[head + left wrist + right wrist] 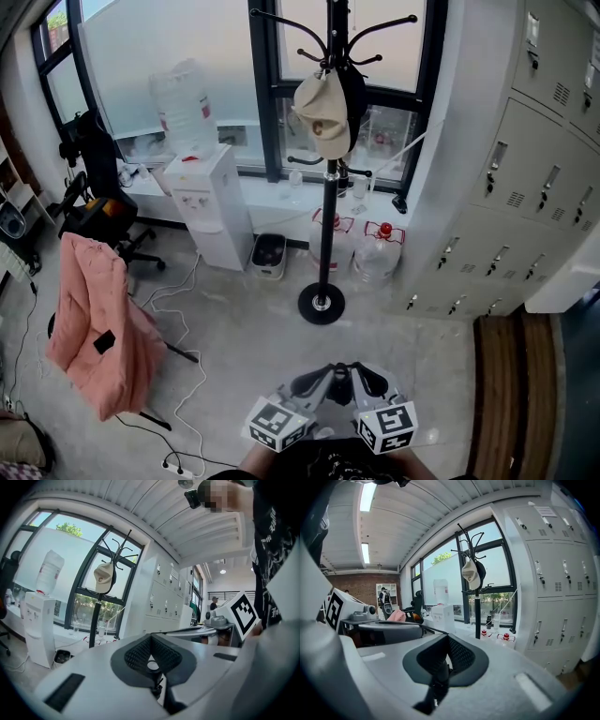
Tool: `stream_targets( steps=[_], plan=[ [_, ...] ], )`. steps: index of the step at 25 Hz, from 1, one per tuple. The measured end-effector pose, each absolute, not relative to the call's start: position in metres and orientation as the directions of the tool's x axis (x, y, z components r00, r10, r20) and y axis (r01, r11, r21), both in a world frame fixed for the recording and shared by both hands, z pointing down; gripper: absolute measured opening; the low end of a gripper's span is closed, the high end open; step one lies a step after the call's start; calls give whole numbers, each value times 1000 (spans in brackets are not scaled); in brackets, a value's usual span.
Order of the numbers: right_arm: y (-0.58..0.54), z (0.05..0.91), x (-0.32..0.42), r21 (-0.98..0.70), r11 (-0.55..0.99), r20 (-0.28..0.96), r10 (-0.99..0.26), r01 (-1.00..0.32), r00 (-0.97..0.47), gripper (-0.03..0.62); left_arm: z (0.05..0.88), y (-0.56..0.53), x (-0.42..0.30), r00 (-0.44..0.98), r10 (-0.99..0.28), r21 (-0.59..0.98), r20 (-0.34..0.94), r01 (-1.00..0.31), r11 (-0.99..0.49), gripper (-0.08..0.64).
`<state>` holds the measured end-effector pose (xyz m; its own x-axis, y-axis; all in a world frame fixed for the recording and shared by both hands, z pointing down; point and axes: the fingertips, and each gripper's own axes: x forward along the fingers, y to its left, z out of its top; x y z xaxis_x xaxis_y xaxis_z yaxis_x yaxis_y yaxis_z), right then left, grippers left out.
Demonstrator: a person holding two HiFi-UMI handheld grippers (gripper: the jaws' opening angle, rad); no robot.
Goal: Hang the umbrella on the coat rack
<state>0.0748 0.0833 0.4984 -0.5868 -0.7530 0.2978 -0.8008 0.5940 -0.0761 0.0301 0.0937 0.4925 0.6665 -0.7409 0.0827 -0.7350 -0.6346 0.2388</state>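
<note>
Grey lockers (525, 187) fill the right of the frame. At upper centre stands the black coat rack (326, 225), a beige cap (322, 117) on one hook and several upper hooks bare. At bottom centre, side by side, the left gripper (317, 382) and right gripper (371, 380) are both closed, pads pressed together with only a dark slit between them. No view shows the umbrella, so I cannot tell where it is. It should be light, with slippery fabric, so the stiff handle or strap is the better hold.
</note>
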Motion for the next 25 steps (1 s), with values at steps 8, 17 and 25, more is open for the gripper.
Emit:
stream_targets(
  steps=[8, 17, 25],
  plan=[
    [59, 503, 59, -82, 577, 316, -758, -813, -570, 3, 496, 68, 18, 725, -679, 244, 115, -684, -688, 9],
    [13, 503, 41, -99, 538, 328, -777, -837, -538, 3, 496, 18, 2, 763, -633, 246, 132, -644, -725, 9],
    [-38, 501, 23, -87, 502, 327, -801, -860, -501, 3, 496, -36, -16, 795, -589, 224, 142, -606, -763, 9]
  ],
)
